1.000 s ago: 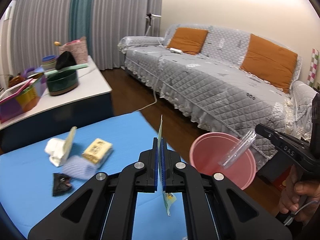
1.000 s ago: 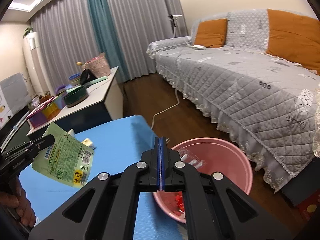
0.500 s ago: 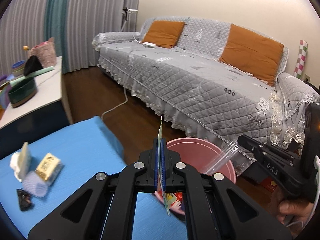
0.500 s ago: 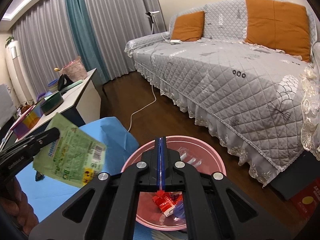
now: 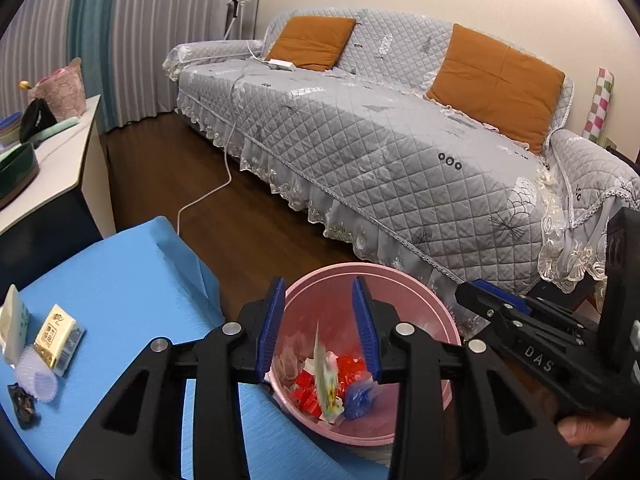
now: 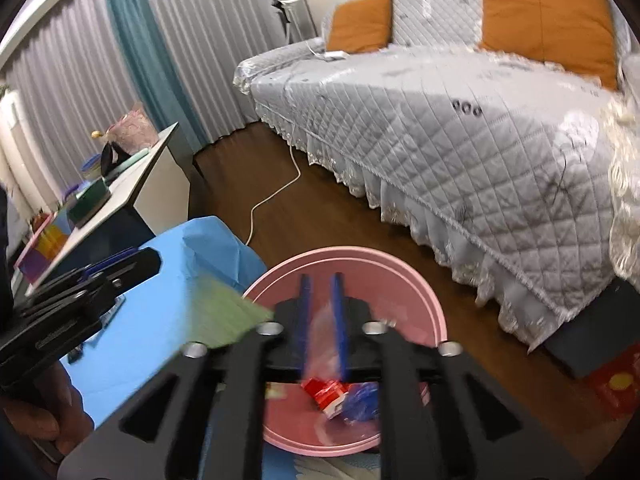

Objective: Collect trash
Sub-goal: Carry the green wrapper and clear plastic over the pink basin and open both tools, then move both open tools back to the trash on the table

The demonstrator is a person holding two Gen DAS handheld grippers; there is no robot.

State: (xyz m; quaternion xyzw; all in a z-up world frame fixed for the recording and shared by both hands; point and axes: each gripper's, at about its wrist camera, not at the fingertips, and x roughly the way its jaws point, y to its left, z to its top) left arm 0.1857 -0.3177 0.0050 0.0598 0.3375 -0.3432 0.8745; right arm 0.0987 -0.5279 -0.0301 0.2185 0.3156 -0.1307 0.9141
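Observation:
A pink bin (image 5: pixel 416 296) stands beside the blue table (image 5: pixel 120 280), with red, blue and white trash inside. My left gripper (image 5: pixel 319 320) is open above it, and a green wrapper (image 5: pixel 326 376) is falling edge-on into the bin. My right gripper (image 6: pixel 320 304) is open over the bin (image 6: pixel 404 280), and a blurred clear plastic bag (image 6: pixel 320 328) drops between its fingers. The green wrapper (image 6: pixel 224 316) shows blurred to the left. The right gripper also shows in the left wrist view (image 5: pixel 472 292).
Trash lies on the table's left part: a yellow packet (image 5: pixel 54 336), a white wrapper (image 5: pixel 12 328), a clear cup (image 5: pixel 34 376), a dark wrapper (image 5: pixel 24 410). A grey sofa (image 5: pixel 380 140) stands behind. A white side table (image 5: pixel 60 160) with clutter is at left. A cable (image 5: pixel 208 196) crosses the floor.
Both grippers moved over the pink bin and opened. The left let go of the green wrapper and the right let go of the clear plastic bag; both are dropping in.

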